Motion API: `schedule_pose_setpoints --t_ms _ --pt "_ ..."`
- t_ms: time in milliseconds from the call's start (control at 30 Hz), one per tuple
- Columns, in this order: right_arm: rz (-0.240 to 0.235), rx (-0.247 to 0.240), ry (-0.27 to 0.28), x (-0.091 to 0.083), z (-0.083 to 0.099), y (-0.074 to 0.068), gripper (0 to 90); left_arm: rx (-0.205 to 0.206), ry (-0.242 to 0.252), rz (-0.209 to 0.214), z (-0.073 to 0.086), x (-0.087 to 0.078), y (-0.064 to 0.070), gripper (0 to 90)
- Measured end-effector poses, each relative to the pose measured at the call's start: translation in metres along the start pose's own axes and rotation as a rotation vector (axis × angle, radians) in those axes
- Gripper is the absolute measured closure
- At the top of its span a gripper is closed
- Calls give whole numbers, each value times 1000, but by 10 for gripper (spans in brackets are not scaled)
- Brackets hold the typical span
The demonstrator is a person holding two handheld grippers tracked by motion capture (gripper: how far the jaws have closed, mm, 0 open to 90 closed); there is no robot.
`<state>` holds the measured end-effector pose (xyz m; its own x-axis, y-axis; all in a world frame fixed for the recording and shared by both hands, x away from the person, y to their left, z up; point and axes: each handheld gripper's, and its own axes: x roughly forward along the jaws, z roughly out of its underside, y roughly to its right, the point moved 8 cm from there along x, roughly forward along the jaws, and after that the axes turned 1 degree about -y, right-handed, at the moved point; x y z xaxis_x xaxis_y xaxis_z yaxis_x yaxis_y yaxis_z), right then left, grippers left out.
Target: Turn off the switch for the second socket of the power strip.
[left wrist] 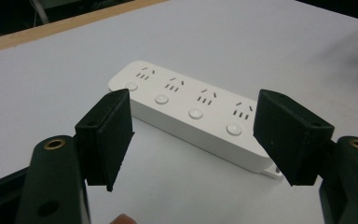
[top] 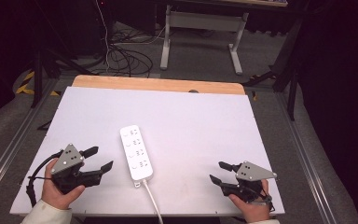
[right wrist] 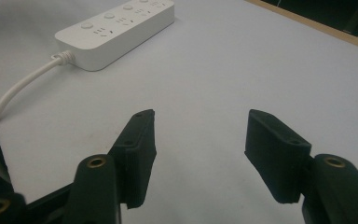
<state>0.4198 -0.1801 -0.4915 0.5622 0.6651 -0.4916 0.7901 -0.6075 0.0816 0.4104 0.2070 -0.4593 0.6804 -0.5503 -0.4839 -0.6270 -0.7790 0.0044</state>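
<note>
1. A white power strip lies flat on the white table, near the person's edge and a little left of the middle; its white cable leaves the near end and runs off over the table's front edge
2. Its long axis runs roughly away from the person, leaning slightly leftward at the far end, so both grippers face its long sides, not its ends
3. The left gripper is held just beside the strip's left long side, jaws apart and holding nothing, tips pointing right towards it but not touching
4. In the left gripper view the strip lies crosswise just beyond the open jaws, its four sockets and four round buttons facing up, a bare patch of table between jaws and strip
5. The right gripper sits well apart from the strip on the right, jaws also spread and empty, pointing left; in the right gripper view the strip lies far off at upper left
6. The left hand is clearly the nearer, so a short reach to the right would likely bring its jaws to the strip; closing across the narrow width looks the natural grip
</note>
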Motion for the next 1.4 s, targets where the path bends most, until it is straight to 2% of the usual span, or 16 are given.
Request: schedule_pose_setpoints --t_ms 233,400,600,900,967,1000,1033,1067,1100,1167,1233,1300,1367,1400 --pt "-2 0 3 0 0 0 423 28 -11 5 -8 10 5 290" --pt "-5 1 7 1 0 1 421 17 -31 9 -15 22 10 307" --pt "-2 6 5 1 1 1 415 26 -40 14 -20 30 13 322" --pt "-6 6 5 1 1 1 412 51 -48 53 -29 44 26 333" --pt "-5 7 7 1 1 1 410 49 -51 62 -29 46 27 407" --pt "-5 7 7 1 1 1 410 47 -54 80 -29 46 27 407" --pt "-4 4 9 1 1 2 407 39 -66 86 -28 47 28 506" --pt "-4 4 9 1 1 2 407 40 -67 75 -28 48 26 506" --pt "-4 3 10 1 1 2 405 32 -71 85 -28 48 27 557" --pt "-4 5 7 1 1 2 403 32 -67 86 -29 47 27 572" --pt "-2 6 4 1 1 2 401 28 -73 107 -30 47 29 574" --pt "-6 6 9 2 1 1 400 39 -81 97 -30 47 27 602" --pt "-7 6 10 2 1 1 400 43 -94 106 -31 48 27 705" --pt "-7 6 10 2 1 1 400 44 -104 119 -31 49 26 705"
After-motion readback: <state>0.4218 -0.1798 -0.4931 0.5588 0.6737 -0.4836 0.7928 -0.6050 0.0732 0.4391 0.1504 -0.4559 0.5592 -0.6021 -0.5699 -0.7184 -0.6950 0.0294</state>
